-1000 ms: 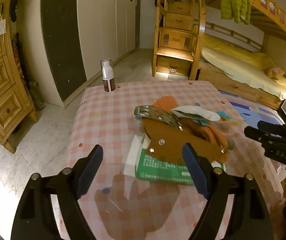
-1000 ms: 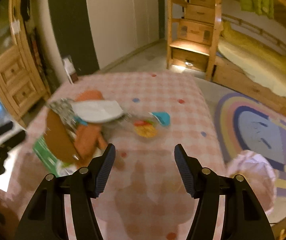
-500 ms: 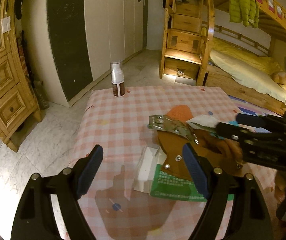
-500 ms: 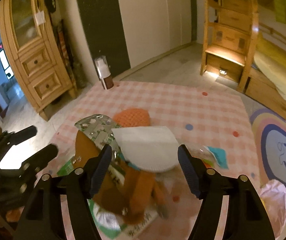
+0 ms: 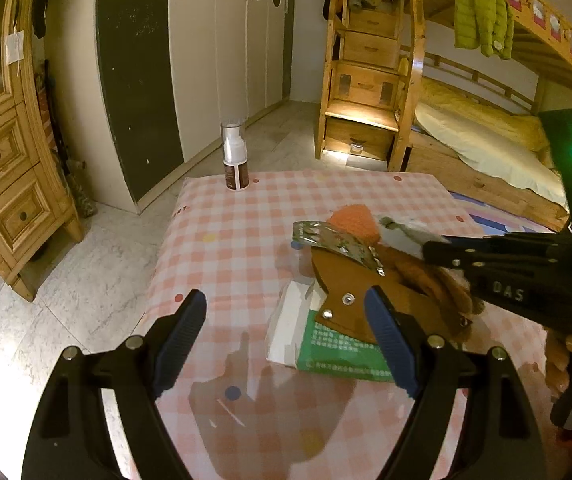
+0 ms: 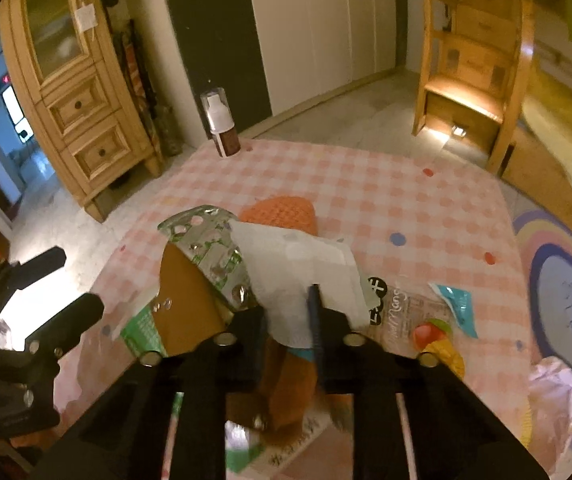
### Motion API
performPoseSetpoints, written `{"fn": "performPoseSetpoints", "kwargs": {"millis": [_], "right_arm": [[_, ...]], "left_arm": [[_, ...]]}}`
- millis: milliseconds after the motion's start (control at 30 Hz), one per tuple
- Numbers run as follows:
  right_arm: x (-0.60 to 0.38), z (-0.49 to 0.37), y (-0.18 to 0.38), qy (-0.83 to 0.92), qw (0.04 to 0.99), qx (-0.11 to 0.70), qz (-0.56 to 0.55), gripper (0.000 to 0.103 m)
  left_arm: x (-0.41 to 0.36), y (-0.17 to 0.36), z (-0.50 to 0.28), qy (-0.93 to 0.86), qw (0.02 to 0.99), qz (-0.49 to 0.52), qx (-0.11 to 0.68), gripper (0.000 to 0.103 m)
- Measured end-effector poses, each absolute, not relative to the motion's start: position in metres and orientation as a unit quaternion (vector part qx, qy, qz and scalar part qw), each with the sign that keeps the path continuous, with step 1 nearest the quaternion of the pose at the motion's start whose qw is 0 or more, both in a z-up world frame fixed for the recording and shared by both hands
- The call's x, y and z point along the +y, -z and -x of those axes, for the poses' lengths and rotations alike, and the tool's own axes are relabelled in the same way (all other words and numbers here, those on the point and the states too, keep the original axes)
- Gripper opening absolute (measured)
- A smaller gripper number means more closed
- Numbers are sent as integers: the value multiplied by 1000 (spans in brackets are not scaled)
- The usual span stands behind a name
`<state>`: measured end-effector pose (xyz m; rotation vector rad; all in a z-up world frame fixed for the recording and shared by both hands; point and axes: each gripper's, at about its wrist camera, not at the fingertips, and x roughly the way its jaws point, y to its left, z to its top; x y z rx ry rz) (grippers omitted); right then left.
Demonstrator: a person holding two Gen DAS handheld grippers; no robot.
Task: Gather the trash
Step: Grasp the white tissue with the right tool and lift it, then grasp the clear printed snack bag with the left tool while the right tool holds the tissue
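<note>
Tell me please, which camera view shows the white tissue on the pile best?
The right wrist view shows it best: the white tissue lies spread in the centre, and the right gripper has just closed its jaws on its near edge. In the left wrist view only a blurred pale strip of it shows beyond the gripper's tip.

- Left half of the checked tablecloth (image 5: 222, 248): bare, open to a gripper; only the spray bottle (image 5: 234, 156) stands at its far corner
- Centre: piled clutter, brown sandal (image 5: 349, 284) on a green packet (image 5: 337, 350), blocks low passage
- Right gripper (image 5: 425, 246) crosses above the pile
- Snack wrapper (image 6: 417, 316) lies right of the pile
</note>
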<state>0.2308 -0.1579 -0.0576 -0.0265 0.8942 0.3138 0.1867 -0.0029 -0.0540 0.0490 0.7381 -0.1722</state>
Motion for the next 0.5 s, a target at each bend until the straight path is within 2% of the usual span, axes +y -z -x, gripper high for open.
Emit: {"fn": "performPoseSetpoints", "kwargs": {"millis": [500], "right_arm": [[-221,-160,-21,-120,939,316,-61,2]], "left_arm": [[-20,39,-155,104,933,-36,344,79]]}}
